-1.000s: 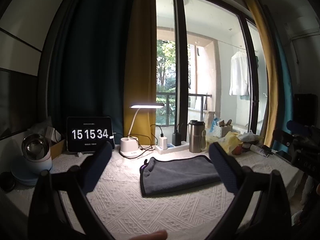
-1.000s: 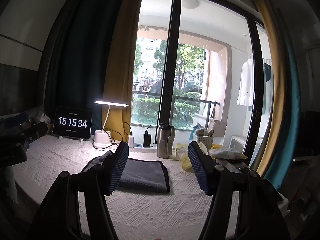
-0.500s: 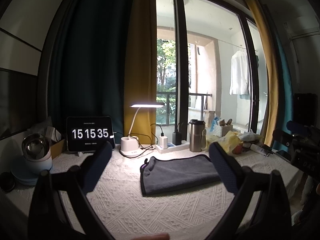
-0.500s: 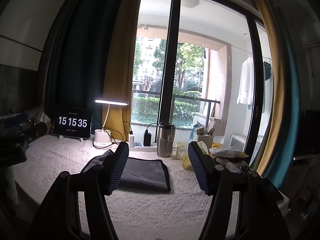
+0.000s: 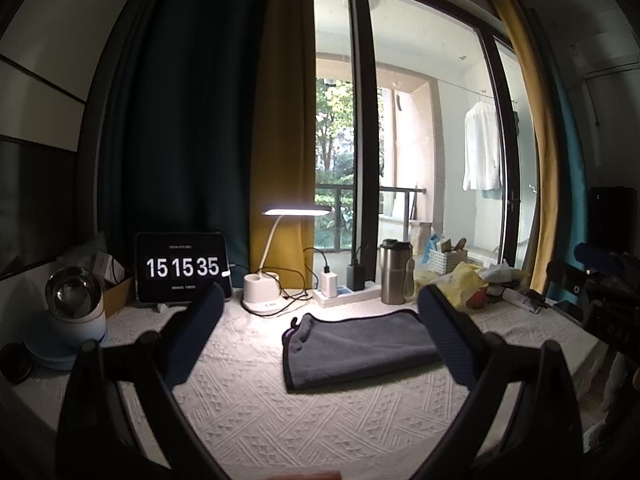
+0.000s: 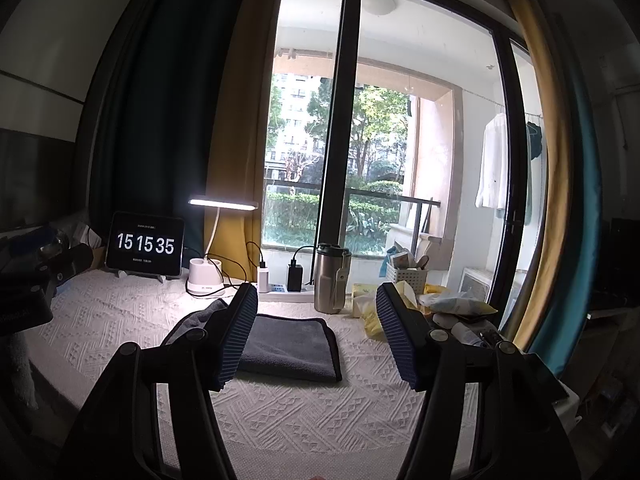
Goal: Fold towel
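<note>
A dark grey towel (image 5: pixel 356 346) lies folded flat on the white patterned table cover (image 5: pixel 280 408), its left corner rumpled. It also shows in the right wrist view (image 6: pixel 292 348). My left gripper (image 5: pixel 318 300) is open and empty, held above the table short of the towel. My right gripper (image 6: pixel 316 292) is open and empty, also raised short of the towel; its left finger (image 6: pixel 238 332) hides the towel's left part. The right gripper's body shows at the right edge of the left view (image 5: pixel 600 280).
Along the back stand a clock tablet (image 5: pixel 182 268), a lit desk lamp (image 5: pixel 264 292), a power strip with chargers (image 5: pixel 344 290), a steel tumbler (image 5: pixel 394 276) and a pile of bags and a basket (image 5: pixel 464 276). A small white-and-blue appliance (image 5: pixel 74 312) sits at the left.
Nothing has moved except the clock, which went from 15:15:34 to 15:15:35. Both grippers stay open and still.
</note>
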